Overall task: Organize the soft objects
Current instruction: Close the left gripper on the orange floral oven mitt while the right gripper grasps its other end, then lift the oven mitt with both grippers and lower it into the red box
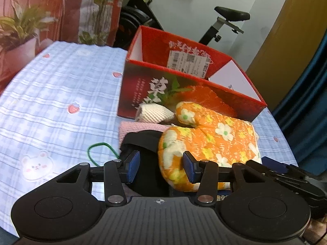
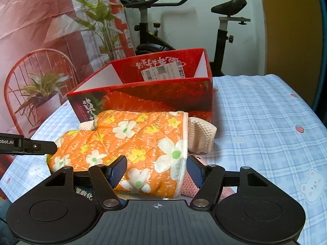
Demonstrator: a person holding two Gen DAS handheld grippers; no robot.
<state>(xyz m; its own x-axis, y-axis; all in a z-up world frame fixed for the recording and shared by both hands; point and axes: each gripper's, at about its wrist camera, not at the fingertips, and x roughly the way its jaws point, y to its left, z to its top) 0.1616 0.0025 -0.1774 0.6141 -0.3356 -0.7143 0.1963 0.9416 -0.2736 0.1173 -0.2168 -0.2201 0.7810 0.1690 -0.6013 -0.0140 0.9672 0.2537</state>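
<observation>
Left hand-held gripper [image 1: 161, 167]: jaws apart, holding nothing, straddling the mitt's fingertip end and a black cloth [image 1: 141, 140].
Right hand-held gripper [image 2: 156, 170]: jaws wide, around the mitt's cuff, not clamped.
Orange floral oven mitt [image 2: 130, 140]: atop the pile, just before the box.
Pile: cream knit [image 2: 201, 135], pink cloth [image 1: 139, 127] underneath.
Red box [image 2: 143, 94]: no items visible inside.
Progress: sorting apparently not begun; everything remains on the surface [image 2: 265, 122].

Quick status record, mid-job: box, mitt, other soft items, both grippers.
box: red box, open top, no soft items visible inside
mitt: orange floral oven mitt, outside the box, topping the pile
under mitt: cream knit cloth, pink cloth, black item
left gripper: open, straddling mitt tip
right gripper: open, around mitt cuff
</observation>
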